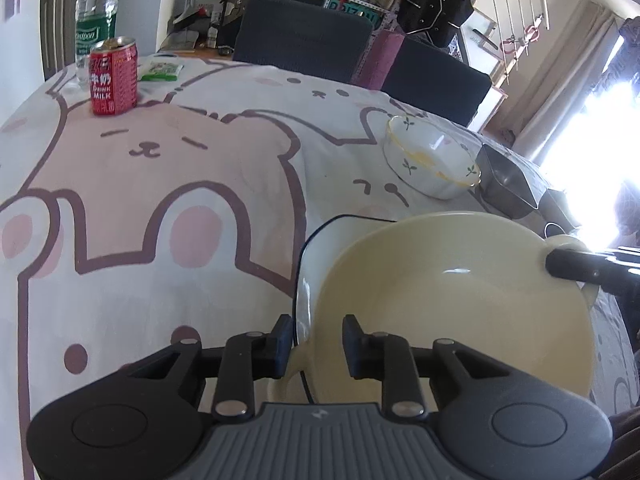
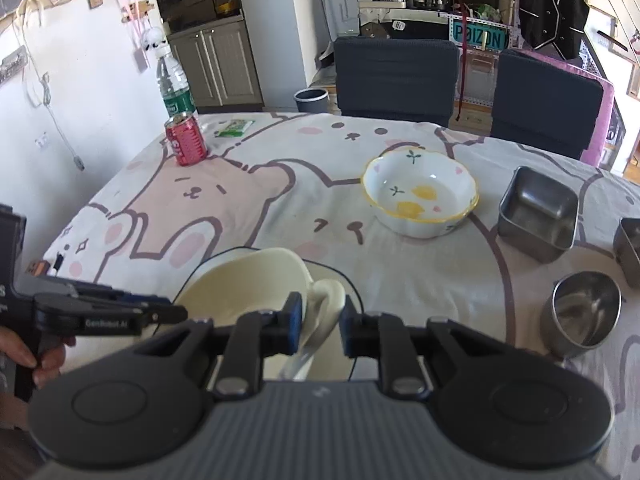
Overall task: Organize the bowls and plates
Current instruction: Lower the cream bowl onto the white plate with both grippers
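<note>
A cream bowl with handle lugs (image 1: 452, 304) sits tilted over a white plate with a dark rim (image 1: 320, 248). My left gripper (image 1: 316, 344) has its fingers on either side of the bowl's near rim, closed on it. My right gripper (image 2: 320, 322) is shut on the bowl's handle lug (image 2: 326, 300); the cream bowl (image 2: 244, 284) and the plate (image 2: 340, 276) under it show in the right wrist view. My right gripper's finger (image 1: 576, 266) shows at the bowl's far lug. A flowered white bowl (image 2: 420, 196) stands farther back on the table.
A square steel tin (image 2: 538, 214), a round steel cup (image 2: 584, 312) and another tin (image 2: 630, 244) stand to the right. A red milk can (image 2: 186, 140), a water bottle (image 2: 174, 84) and a green packet (image 2: 234, 128) are at the far left. Two dark chairs (image 2: 396, 76) stand behind the table.
</note>
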